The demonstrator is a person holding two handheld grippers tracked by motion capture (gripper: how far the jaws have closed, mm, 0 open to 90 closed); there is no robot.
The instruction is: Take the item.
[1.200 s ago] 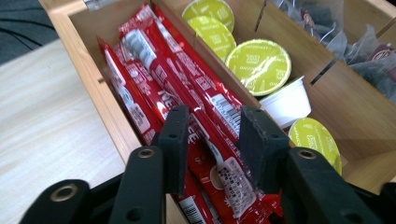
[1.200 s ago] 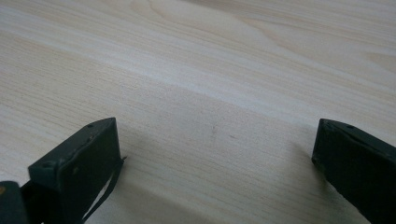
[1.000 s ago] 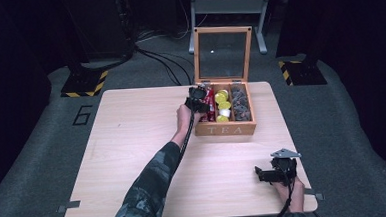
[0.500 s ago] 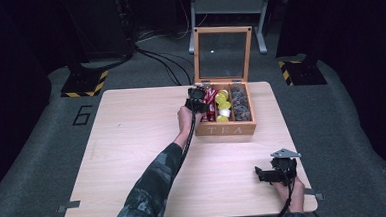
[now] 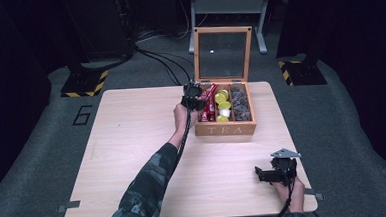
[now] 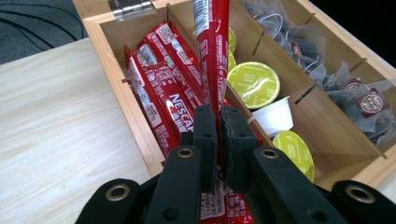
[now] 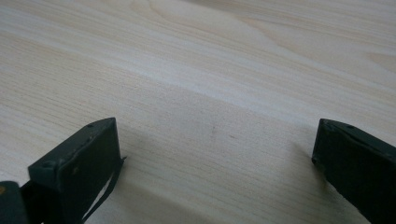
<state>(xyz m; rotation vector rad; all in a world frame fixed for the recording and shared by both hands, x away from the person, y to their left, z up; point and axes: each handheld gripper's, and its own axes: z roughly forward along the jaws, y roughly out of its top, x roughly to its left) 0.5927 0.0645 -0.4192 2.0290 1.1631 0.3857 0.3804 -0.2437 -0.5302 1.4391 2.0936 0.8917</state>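
Left gripper lifting a coffee stick from the tea box.

High view: the left gripper (image 5: 194, 96) hangs over the left compartment of the box (image 5: 225, 130) near the table's (image 5: 132, 141) far edge, lid up for access; the right gripper (image 5: 270, 173) rests idle near the front right corner. Left gripper view: the jaws have just closed and clamp a red stick (image 6: 212, 60), tilted up out of the packed sticks (image 6: 161, 88). Right gripper view: jaws wide apart, holding nothing, just above bare wood.

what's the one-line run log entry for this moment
left gripper: shut on red coffee stick over tea box left compartment | right gripper: open, nothing between its jaws, above table | box lid: open
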